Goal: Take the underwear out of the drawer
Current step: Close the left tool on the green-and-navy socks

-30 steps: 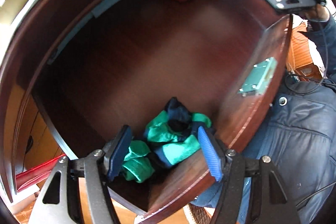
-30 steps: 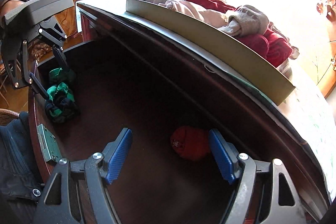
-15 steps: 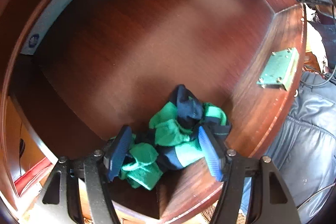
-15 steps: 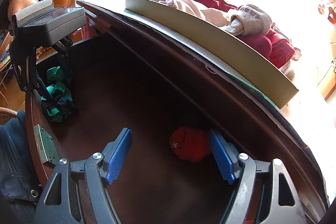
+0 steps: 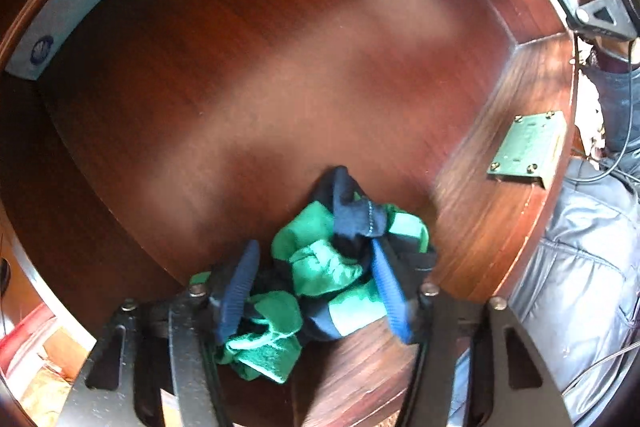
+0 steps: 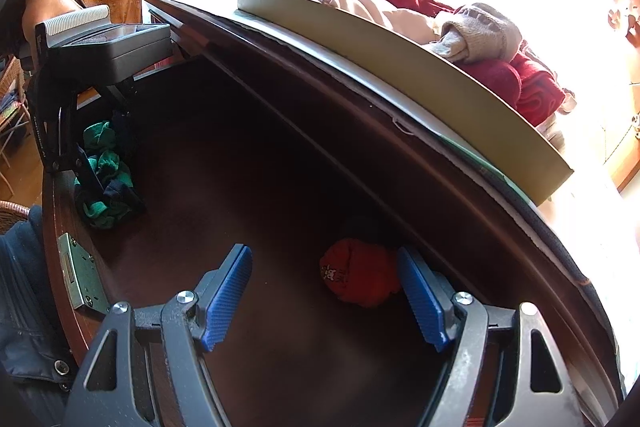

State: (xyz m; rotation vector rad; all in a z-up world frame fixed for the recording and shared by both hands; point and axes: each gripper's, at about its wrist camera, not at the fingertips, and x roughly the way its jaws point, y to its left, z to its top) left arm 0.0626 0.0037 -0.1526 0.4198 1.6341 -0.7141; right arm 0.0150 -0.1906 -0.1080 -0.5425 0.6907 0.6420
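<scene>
L gripper (image 5: 316,287), black frame w/ blue ribbed pads, is down in the dark-brown wooden drawer (image 5: 280,87) at its front left corner. Jaws are spread, not clamped; the crumpled green-and-navy underwear (image 5: 324,267) bunches up between the pads and spills past both. Right pad lies against the cloth; left pad's contact is hard to judge. The garment sits on the drawer floor, just beside the front wall.

R gripper (image 6: 326,291), same build, hangs over the drawer's back right area, jaws wide apart and holding nothing. A balled-up red underwear piece w/ small white print (image 6: 360,277) lies on the floor between its pads, nearer the right one; can't tell if they touch. It's close to the back wall, well apart from the green bundle (image 6: 106,179).

A pale green metal lock plate (image 5: 528,147) is screwed to the inside of the front wall. Light-blue packets (image 5: 80,7) line the back wall. On the cabinet top, an olive-grey tray (image 6: 400,67) holds heaped clothes (image 6: 460,27).
</scene>
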